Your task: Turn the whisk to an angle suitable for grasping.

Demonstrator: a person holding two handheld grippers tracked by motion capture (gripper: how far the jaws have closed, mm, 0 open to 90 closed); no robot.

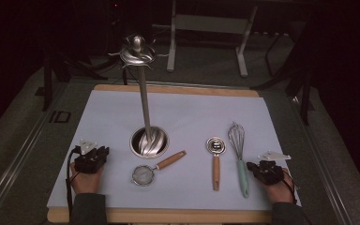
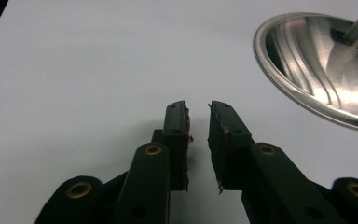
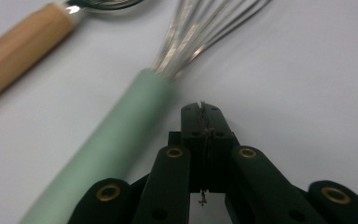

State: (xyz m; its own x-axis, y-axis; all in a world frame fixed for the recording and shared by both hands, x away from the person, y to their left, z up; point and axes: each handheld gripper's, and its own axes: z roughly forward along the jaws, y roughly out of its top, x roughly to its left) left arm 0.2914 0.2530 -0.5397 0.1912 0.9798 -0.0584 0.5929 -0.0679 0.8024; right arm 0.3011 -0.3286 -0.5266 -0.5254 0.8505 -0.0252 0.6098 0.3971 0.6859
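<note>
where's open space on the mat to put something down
Free: the far half of the mat beyond the whisk, and the left side past the stand's base. Crowded: the near strip, with strainer, spoon and whisk between both grippers.

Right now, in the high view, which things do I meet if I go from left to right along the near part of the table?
Left gripper → strainer → spoon → whisk → right gripper.
</note>
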